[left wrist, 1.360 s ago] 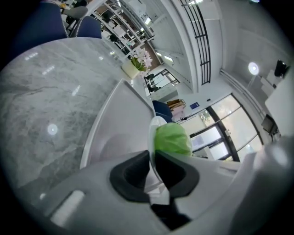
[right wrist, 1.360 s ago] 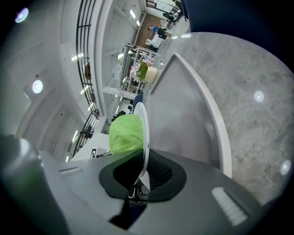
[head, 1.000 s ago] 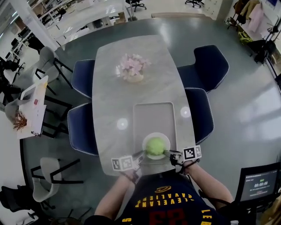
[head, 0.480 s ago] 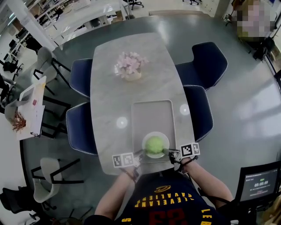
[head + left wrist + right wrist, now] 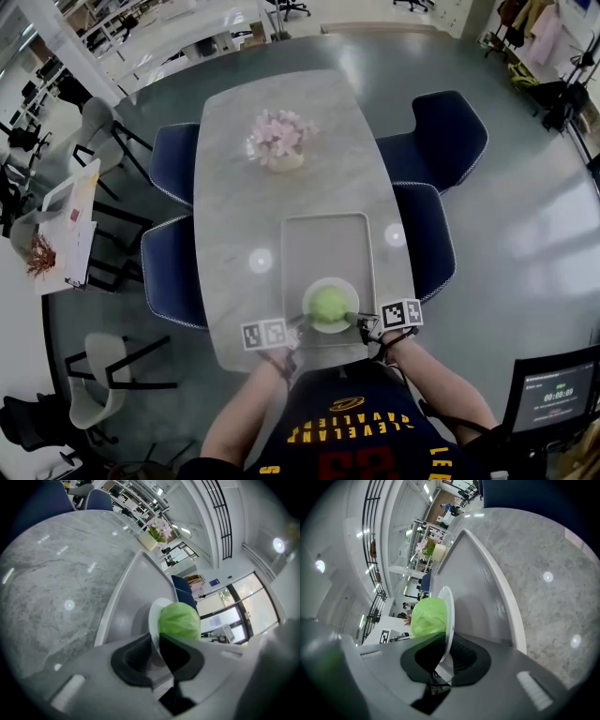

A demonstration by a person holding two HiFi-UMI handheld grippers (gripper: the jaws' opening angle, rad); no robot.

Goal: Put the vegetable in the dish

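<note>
A round green vegetable (image 5: 328,306) sits in a white dish (image 5: 313,289) at the near end of a grey tray (image 5: 328,244). My left gripper (image 5: 298,325) holds the dish's left rim, and the rim (image 5: 154,616) runs between its dark pads with the vegetable (image 5: 179,620) just beyond. My right gripper (image 5: 354,321) is at the dish's right rim. In the right gripper view the rim (image 5: 448,606) passes between the pads next to the vegetable (image 5: 427,617). These jaws are opening, with the pads still close against the rim.
The tray lies on a pale marble table (image 5: 244,169) with a pot of pink flowers (image 5: 279,139) at its far end. Dark blue chairs (image 5: 173,272) (image 5: 427,239) stand along both sides. The table's near edge is just below the grippers.
The head view has shifted slightly. Both grippers stay at the dish's rim and the vegetable stays in the dish.
</note>
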